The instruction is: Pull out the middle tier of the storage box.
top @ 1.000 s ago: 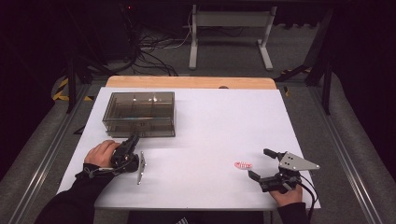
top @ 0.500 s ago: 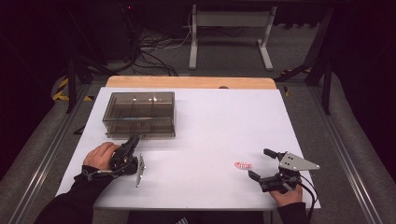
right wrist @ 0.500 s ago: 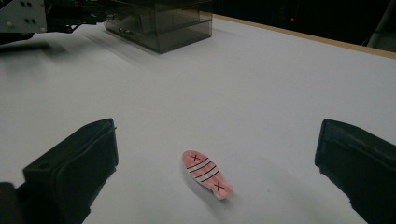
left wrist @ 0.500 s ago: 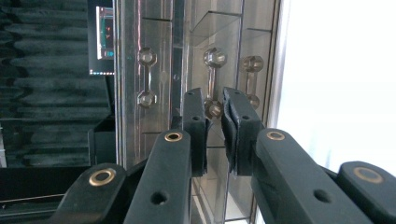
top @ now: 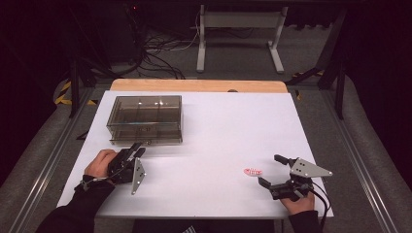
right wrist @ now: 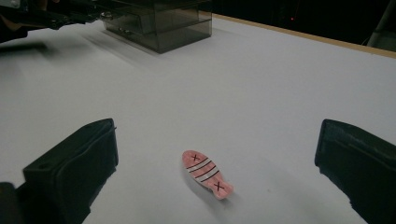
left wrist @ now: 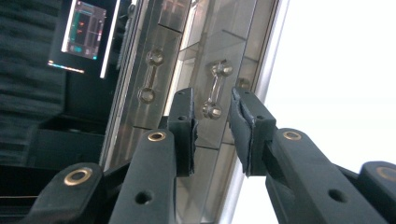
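Note:
A smoky clear drawer box stands at the table's left. My left gripper lies on its side at the box's front face. In the left gripper view the gripper is open with a narrow gap, and a clear drawer handle of the box sits just beyond and between the pads. A small pink fish-shaped piece with stripes and two crosses lies on the table near the front right. My right gripper is wide open just behind it; the fish lies between the jaws of the gripper, untouched.
The white table top spreads between the box and the fish. A wooden strip runs along its far edge. Beyond it are cables and a metal stand on the floor. A lit screen glows behind the box.
My left gripper has crept slightly forward toward the box's front. The right gripper and the fish have not moved.

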Motion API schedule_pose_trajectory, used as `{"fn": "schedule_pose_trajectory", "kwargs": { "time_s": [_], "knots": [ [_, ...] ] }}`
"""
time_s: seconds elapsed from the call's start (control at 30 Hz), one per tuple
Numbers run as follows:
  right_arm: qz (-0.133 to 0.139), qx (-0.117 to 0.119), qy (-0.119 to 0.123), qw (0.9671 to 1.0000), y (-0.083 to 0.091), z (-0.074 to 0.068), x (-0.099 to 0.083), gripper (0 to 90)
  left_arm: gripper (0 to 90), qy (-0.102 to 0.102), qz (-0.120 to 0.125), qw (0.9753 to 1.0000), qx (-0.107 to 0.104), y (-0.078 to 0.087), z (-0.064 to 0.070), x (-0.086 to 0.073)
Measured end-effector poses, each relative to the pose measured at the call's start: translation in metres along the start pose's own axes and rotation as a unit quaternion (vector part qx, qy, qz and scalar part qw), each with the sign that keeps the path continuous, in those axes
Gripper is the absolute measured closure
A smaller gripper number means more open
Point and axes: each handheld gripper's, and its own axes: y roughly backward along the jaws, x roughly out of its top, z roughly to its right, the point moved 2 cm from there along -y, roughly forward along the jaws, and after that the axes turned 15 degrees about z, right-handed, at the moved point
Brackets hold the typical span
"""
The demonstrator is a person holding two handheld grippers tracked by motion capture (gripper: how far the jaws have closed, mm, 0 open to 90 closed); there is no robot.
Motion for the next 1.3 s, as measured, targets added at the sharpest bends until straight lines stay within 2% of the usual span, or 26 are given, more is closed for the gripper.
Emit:
{"fn": "schedule_pose_trajectory", "kwargs": {
  "time_s": [0.07, 0.1, 0.13, 0.17, 0.2, 0.23, 0.27, 0.33, 0.47, 0.63, 0.7, 0.77, 0.8, 0.87, 1.0, 1.03, 1.07, 1.1, 1.13, 1.17, 1.27, 1.3],
  "knots": [
    [0.0, 0.0, 0.0, 1.0, 0.0, 0.0, 0.0, 0.0, 69.2, 0.023, 0.005, 0.9997, -0.009, 0.002, -0.003, 0.0],
    [-0.001, 0.0, 0.0, 1.0, 0.0, 0.0, 0.0, 0.0, 68.6, 0.027, 0.015, 0.9995, -0.01, 0.003, -0.005, 0.001],
    [-0.001, 0.001, 0.0, 1.0, 0.0, 0.0, 0.0, 0.0, 68.5, 0.04, 0.021, 0.9989, -0.011, 0.005, -0.006, 0.001],
    [0.0, 0.001, 0.0, 1.0, 0.0, 0.0, 0.0, 0.0, 67.3, 0.057, 0.027, 0.9977, -0.025, 0.007, -0.01, 0.001],
    [0.0, 0.001, 0.0, 1.0, 0.0, 0.0, 0.0, 0.0, 67.0, 0.057, 0.027, 0.9977, -0.025, 0.007, -0.01, 0.001],
    [0.0, 0.001, 0.0, 1.0, 0.0, 0.0, 0.0, 0.0, 66.8, 0.076, 0.032, 0.9963, -0.025, 0.008, -0.009, 0.0],
    [0.0, 0.001, 0.0, 1.0, 0.0, 0.0, 0.0, 0.0, 66.8, 0.079, 0.036, 0.9958, -0.029, 0.008, -0.011, 0.0],
    [0.0, 0.001, 0.0, 1.0, 0.0, 0.0, 0.0, 0.0, 65.6, 0.1, 0.042, 0.9936, -0.032, 0.01, -0.012, -0.001],
    [0.0, 0.001, 0.0, 1.0, 0.0, 0.0, 0.0, 0.0, 65.1, 0.136, 0.047, 0.9886, -0.045, 0.013, -0.015, -0.001],
    [0.0, 0.002, 0.001, 1.0, 0.0, -0.001, 0.0, 0.0, 59.9, 0.184, 0.056, 0.9789, -0.068, 0.014, -0.016, -0.001],
    [0.0, 0.002, 0.001, 1.0, 0.0, -0.001, 0.0, 0.0, 58.1, 0.204, 0.061, 0.974, -0.077, 0.015, -0.018, -0.002],
    [0.0, 0.002, 0.001, 1.0, 0.0, -0.001, 0.0, 0.0, 56.7, 0.226, 0.066, 0.9683, -0.083, 0.015, -0.018, -0.003],
    [0.0, 0.002, 0.001, 1.0, 0.0, -0.001, 0.0, 0.0, 55.4, 0.239, 0.069, 0.9646, -0.087, 0.015, -0.017, -0.004],
    [0.0, 0.002, 0.001, 1.0, 0.0, -0.001, 0.0, 0.0, 54.3, 0.256, 0.07, 0.9596, -0.093, 0.016, -0.018, -0.006],
    [0.0, 0.004, 0.001, 1.0, 0.0, -0.001, 0.0, 0.0, 49.2, 0.304, 0.08, 0.9435, -0.106, 0.017, -0.022, -0.009],
    [0.0, 0.004, 0.001, 1.0, 0.0, -0.001, 0.0, 0.0, 47.8, 0.319, 0.082, 0.9378, -0.11, 0.017, -0.023, -0.009],
    [0.0, 0.003, 0.001, 1.0, 0.0, -0.001, 0.0, 0.0, 44.7, 0.329, 0.086, 0.9332, -0.116, 0.017, -0.024, -0.01],
    [0.0, 0.003, 0.001, 1.0, 0.0, -0.001, 0.0, 0.0, 43.3, 0.35, 0.089, 0.9249, -0.119, 0.017, -0.025, -0.011],
    [0.0, 0.003, 0.001, 1.0, 0.0, -0.001, 0.0, 0.0, 41.8, 0.35, 0.089, 0.9249, -0.119, 0.017, -0.025, -0.011],
    [-0.001, 0.003, 0.002, 1.0, 0.0, -0.001, 0.0, 0.0, 41.8, 0.361, 0.09, 0.9199, -0.123, 0.017, -0.026, -0.011],
    [0.0, 0.004, 0.001, 1.0, 0.0, -0.001, 0.0, 0.0, 38.6, 0.384, 0.094, 0.9087, -0.135, 0.016, -0.028, -0.012],
    [0.0, 0.003, 0.002, 1.0, 0.0, -0.001, 0.0, 0.0, 37.2, 0.388, 0.097, 0.906, -0.14, 0.016, -0.029, -0.014]
  ]
}}
